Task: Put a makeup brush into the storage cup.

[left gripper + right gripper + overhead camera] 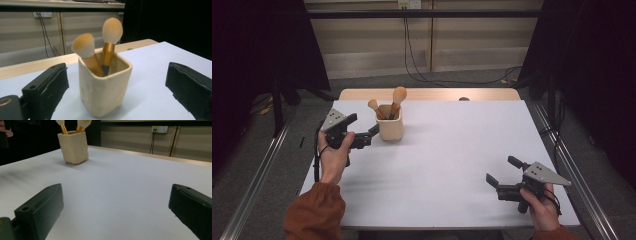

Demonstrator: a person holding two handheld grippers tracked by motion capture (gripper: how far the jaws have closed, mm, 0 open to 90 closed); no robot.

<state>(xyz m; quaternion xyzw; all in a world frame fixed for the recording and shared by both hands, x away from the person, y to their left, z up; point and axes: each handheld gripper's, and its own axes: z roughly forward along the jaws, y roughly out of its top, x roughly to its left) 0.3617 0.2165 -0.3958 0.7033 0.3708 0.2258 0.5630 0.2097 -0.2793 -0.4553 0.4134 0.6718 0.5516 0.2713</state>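
A cream square cup (390,128) stands at the table's far left and holds two makeup brushes with gold handles, a shorter one (374,106) and a taller one (399,95). My left gripper (363,125) is open just left of the cup, its jaws pointing at it without touching. In the left gripper view the cup (105,87) sits close ahead between the two fingers (47,87), with both brush heads (83,46) above the rim. My right gripper (502,171) is open and empty over the near right of the table. In the right gripper view the cup (73,146) is far off.
The white table top (452,150) has a wooden strip (432,94) along its far edge. Black curtains hang at both sides. Cables (422,75) run across the floor behind the table, and metal rails (257,175) flank it.
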